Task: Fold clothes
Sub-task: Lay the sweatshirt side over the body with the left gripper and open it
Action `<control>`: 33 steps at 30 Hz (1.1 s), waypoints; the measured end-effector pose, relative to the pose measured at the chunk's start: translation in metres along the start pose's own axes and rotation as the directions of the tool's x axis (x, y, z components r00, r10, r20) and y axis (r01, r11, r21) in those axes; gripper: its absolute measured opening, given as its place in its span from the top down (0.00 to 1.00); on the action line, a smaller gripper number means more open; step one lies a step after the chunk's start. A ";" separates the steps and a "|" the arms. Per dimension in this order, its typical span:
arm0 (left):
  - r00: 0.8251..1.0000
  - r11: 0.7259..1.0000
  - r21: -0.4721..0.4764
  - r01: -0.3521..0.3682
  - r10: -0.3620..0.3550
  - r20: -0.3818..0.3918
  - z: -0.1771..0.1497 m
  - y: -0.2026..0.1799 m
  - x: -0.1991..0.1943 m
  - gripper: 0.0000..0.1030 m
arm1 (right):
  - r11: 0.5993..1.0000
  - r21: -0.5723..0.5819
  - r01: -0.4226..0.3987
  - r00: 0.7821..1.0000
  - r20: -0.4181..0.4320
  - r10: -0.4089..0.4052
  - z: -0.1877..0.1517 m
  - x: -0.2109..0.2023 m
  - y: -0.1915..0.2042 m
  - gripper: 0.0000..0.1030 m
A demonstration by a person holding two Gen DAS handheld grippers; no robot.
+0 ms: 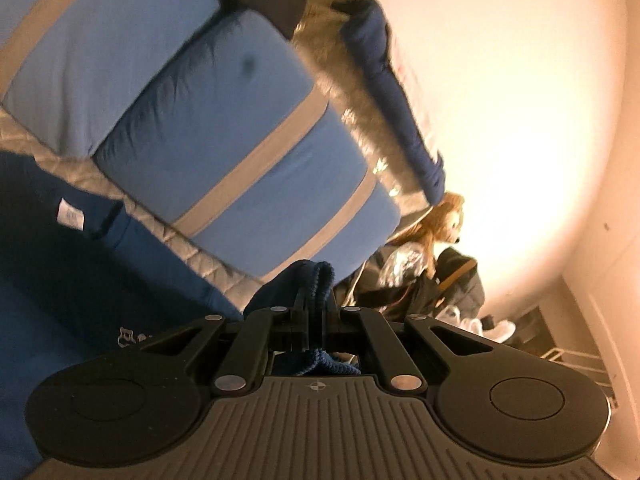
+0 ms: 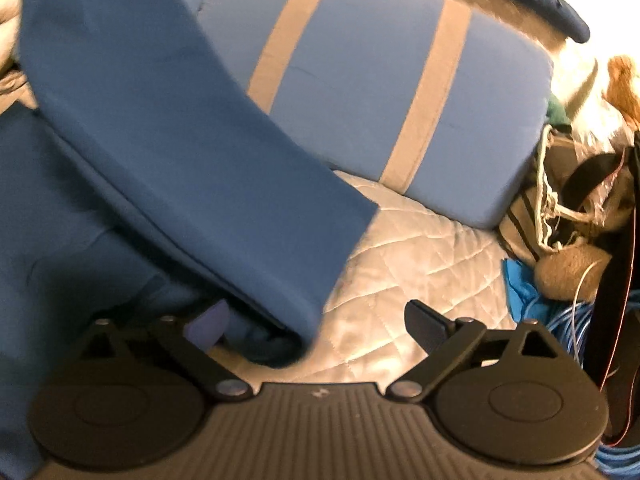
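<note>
A dark blue garment (image 1: pixel 60 272) lies on a quilted grey bed cover (image 1: pixel 224 276). My left gripper (image 1: pixel 314 300) is shut on a ribbed cuff or hem of the blue garment (image 1: pixel 320 276) and holds it up. In the right wrist view the garment's sleeve (image 2: pixel 192 152) hangs across the frame from upper left to the middle. My right gripper (image 2: pixel 316 320) is open; the sleeve's end drapes over the space between its fingers and hides part of the left finger (image 2: pixel 208 324).
Light blue pillows with grey stripes (image 1: pixel 248 152) (image 2: pixel 400 80) lie on the bed. A dark blue blanket (image 1: pixel 400 92) lies by the wall. Bags, a plush toy (image 1: pixel 444 220) and blue cables (image 2: pixel 560 320) crowd the bedside on the right.
</note>
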State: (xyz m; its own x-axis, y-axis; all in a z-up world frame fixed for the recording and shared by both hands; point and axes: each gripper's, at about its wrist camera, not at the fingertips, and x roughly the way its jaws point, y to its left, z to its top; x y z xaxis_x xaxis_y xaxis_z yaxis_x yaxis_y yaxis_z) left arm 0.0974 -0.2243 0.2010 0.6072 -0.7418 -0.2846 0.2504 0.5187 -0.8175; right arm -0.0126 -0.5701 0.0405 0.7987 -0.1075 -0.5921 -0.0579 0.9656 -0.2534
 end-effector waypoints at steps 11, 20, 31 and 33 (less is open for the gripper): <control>0.996 1.000 0.003 -0.003 0.002 0.091 0.029 -0.007 -0.043 0.95 | 0.984 0.146 -0.103 0.989 -0.086 0.117 0.014 0.024 -0.012 0.04; 0.992 0.993 0.079 -0.090 0.082 0.092 0.042 0.012 -0.075 0.95 | 0.990 0.032 -0.136 0.988 -0.063 0.138 0.019 0.028 0.011 0.06; 0.956 0.944 0.158 -0.290 0.292 0.012 0.027 0.080 -0.119 0.95 | 0.982 -0.054 -0.181 0.983 -0.039 0.179 0.015 0.026 0.029 0.49; 0.947 0.933 0.176 -0.316 0.322 -0.006 0.019 0.093 -0.124 0.95 | 0.981 -0.063 -0.184 0.983 -0.035 0.182 0.015 0.025 0.030 0.53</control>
State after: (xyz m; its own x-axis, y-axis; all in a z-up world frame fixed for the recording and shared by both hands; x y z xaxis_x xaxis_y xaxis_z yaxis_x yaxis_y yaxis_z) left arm 0.0596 -0.0755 0.1697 0.6509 -0.5382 -0.5354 0.1744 0.7924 -0.5845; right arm 0.0144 -0.5399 0.0294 0.7533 0.0621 -0.6548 -0.2416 0.9520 -0.1877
